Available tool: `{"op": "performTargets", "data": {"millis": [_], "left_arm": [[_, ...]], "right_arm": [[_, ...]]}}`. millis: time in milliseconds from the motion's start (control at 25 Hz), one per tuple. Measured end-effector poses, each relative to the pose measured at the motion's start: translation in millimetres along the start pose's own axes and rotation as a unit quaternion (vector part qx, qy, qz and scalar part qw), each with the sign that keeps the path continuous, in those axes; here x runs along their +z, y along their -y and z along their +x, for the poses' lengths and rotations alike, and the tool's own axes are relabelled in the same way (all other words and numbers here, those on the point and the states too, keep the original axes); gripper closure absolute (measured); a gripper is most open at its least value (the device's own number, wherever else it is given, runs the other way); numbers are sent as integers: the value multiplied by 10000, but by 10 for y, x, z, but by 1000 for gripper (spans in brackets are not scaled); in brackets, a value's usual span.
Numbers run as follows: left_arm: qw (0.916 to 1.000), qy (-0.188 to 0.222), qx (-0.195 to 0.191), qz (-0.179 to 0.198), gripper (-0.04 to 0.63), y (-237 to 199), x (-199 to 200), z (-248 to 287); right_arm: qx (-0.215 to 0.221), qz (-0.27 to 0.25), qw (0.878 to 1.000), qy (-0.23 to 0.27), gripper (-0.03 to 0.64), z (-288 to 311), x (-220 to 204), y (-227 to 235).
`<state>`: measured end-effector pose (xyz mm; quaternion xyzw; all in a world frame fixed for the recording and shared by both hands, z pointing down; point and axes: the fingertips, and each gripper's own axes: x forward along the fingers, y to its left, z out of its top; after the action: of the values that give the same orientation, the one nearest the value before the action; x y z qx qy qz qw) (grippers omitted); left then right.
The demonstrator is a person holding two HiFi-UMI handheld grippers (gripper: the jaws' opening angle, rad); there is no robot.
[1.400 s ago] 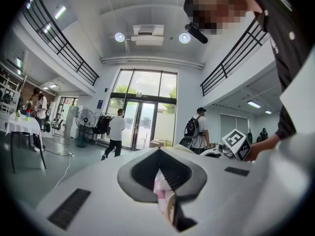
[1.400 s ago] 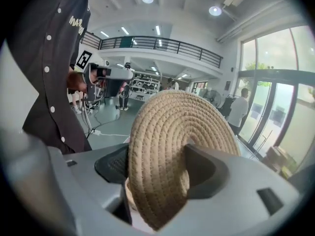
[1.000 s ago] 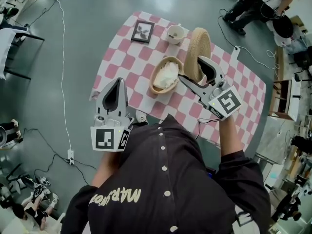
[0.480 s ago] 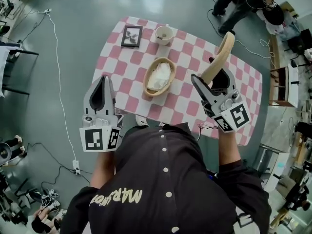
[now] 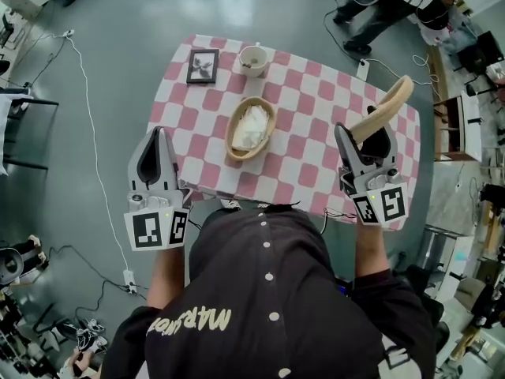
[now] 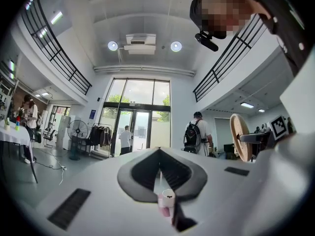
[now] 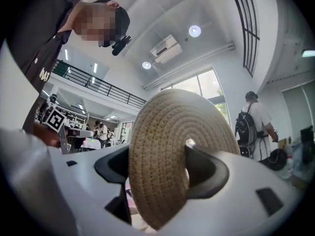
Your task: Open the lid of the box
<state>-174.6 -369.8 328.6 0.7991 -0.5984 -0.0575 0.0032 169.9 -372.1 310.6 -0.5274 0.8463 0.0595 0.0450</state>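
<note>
Over the three-o'clock edge of the table (image 5: 316, 136), our right claw (image 5: 367, 136) held the woven lid (image 5: 384, 107) clamped between its pads. The lid stood on edge, tilted toward one o'clock, well apart from the box (image 5: 251, 127). The box sat at the table's centre, open, with something white inside (cloth or paper, we could not tell). Our left claw (image 5: 157, 136) hung at eight o'clock of the box, by the table's corner, its jaws pressed together on nothing. A frame (image 5: 203, 65) and a cup (image 5: 252, 60) stood at eleven and twelve o'clock of the box. We judged the lifting done, with only the setting-down left. The next move called for lowering the lid onto bare cloth at three o'clock of the box. It would need laying flat before the jaws spread, lest it roll off.
</note>
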Motion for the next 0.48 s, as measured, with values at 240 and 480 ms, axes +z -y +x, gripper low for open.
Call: {"op": "performTargets", "data": {"millis": [240,480], "left_arm": [[10000,8,56,33,584,-12,-10,-16],[10000,-8,57,68,584,-2,-16,-49]], "right_arm": [[-530,-247,9983,-47,302,-171,0,209],[-789,-428,9959,-119,302,-250,-33,357]]}}
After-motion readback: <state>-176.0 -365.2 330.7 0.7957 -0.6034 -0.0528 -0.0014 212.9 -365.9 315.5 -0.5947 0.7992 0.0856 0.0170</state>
